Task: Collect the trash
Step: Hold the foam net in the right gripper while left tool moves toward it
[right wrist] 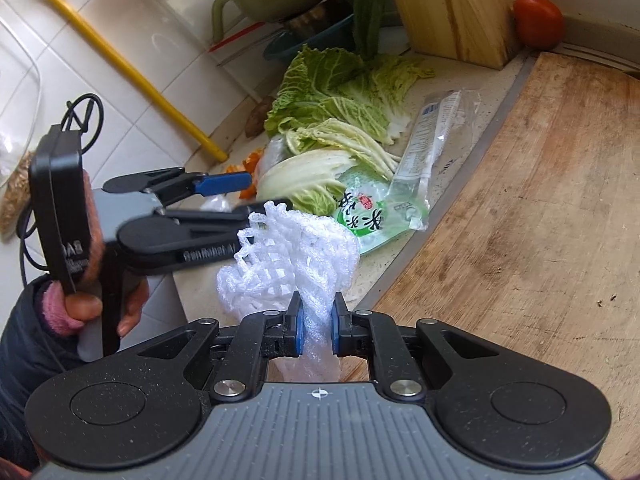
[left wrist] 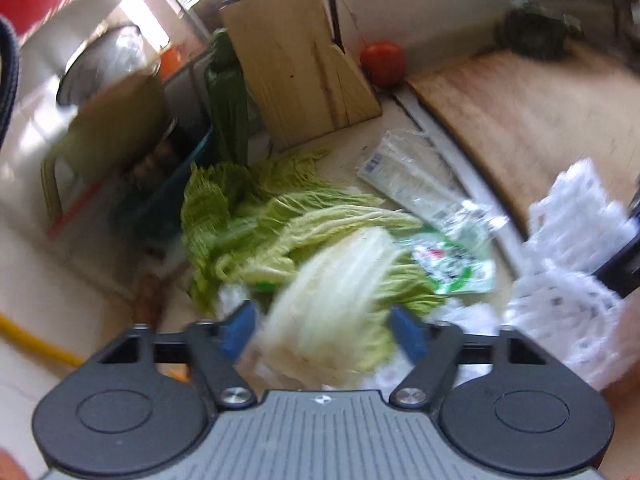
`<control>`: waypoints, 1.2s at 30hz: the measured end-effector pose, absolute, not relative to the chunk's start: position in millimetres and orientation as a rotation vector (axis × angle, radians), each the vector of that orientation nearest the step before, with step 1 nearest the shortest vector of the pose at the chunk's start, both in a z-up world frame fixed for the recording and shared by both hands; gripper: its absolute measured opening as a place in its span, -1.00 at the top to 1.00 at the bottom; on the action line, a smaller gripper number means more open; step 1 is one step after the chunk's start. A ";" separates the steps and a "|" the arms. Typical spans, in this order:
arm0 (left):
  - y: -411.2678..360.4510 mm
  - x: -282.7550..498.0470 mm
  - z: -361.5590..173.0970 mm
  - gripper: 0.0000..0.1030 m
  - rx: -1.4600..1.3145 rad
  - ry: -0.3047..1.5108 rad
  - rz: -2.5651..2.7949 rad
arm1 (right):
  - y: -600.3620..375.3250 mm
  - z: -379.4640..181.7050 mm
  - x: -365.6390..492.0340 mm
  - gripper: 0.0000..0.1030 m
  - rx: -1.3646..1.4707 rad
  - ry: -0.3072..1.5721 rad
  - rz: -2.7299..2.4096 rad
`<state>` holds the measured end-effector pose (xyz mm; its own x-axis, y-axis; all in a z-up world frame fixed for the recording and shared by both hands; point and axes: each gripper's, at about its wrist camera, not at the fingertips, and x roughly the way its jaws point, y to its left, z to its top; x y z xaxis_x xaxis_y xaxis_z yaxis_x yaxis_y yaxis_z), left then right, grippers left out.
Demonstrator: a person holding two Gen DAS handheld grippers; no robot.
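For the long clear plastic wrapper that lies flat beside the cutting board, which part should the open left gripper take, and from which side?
Probably its far end, the end toward the knife block. That end lies bare and crinkled on the counter, while the near end rests on the green-printed bag and the cabbage leaves lie beside it. The left gripper should come from above, its fingers across the narrow width.

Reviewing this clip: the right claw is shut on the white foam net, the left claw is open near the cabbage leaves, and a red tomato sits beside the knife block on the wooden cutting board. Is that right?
Not quite. The tomato sits beside the knife block on the counter behind the cutting board, not on it; the right wrist view shows this. The rest holds: the right claw is shut on the foam net, and the left claw is open near the cabbage leaves.
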<state>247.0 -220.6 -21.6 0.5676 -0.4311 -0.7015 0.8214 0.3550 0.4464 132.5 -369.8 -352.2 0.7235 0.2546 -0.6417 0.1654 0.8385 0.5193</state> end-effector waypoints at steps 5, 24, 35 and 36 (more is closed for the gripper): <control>-208.8 251.1 -14.9 -0.52 0.939 0.530 -0.930 | -370.9 -357.2 139.3 0.67 0.608 0.785 0.038; -203.3 300.4 -1.5 -0.71 0.791 0.579 -0.905 | -379.4 -367.0 154.7 0.65 0.661 0.788 -0.005; -204.6 346.2 6.7 -0.70 0.506 0.704 -0.845 | -383.6 -370.2 161.4 0.60 0.679 0.803 -0.002; -212.4 341.7 -2.4 -0.64 0.595 0.666 -0.806 | -383.5 -370.4 161.8 0.60 0.680 0.804 0.000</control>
<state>341.7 -212.4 -2.4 0.5165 -0.4497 -0.7287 0.8005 0.5558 0.2244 161.8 -383.5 -370.4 0.7058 0.2486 -0.6633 0.2490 0.7896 0.5609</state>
